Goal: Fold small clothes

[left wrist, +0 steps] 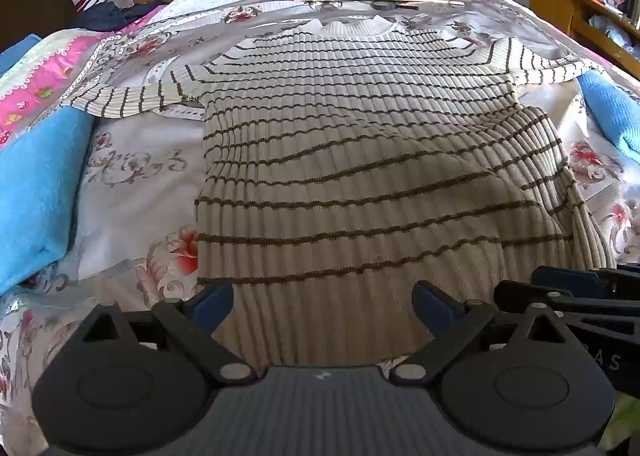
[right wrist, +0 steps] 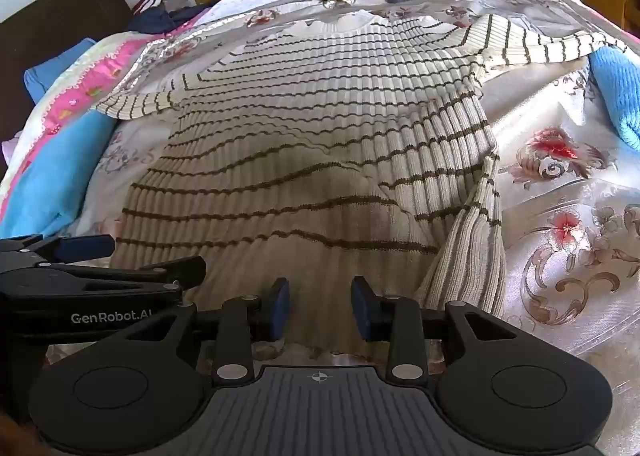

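Now at the hem of a cream brown-striped ribbed sweater flat on the bed, the left gripper gapes wide and empty while the right gripper stands half-open, gripping nothing, both apparently yet to pinch the hem for a first fold

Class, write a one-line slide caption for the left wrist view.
Open left gripper poised over the hem of a striped sweater spread flat on a floral bed cover.

Ribbed knit sweater; glossy satin bedspread
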`<state>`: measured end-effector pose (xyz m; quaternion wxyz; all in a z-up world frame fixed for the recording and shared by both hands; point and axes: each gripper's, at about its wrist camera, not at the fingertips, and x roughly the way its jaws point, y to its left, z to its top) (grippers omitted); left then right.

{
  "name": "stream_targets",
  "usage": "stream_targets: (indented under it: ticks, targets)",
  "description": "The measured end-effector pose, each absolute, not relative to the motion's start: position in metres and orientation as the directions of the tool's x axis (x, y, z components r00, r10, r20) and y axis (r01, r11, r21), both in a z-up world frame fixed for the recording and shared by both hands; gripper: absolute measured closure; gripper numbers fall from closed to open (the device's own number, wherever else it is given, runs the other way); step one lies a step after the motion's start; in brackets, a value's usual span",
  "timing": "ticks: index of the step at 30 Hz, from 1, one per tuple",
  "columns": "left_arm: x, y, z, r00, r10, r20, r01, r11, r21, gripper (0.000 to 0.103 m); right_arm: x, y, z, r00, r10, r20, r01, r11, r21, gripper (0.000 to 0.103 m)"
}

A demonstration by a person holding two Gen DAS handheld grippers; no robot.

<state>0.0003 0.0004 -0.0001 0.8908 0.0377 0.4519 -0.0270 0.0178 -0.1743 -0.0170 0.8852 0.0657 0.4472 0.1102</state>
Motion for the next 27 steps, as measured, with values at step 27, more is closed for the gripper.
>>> stream_targets:
  ticks: [27]
  targets:
    - [0.004,-0.002,-0.011,0.541,-0.03,-0.841,0.085,0.996,0.019,0.001,0.021,-0.177,-0.024,0.571,0.251,-0.782,-0.126,0.968,0.218,0.069]
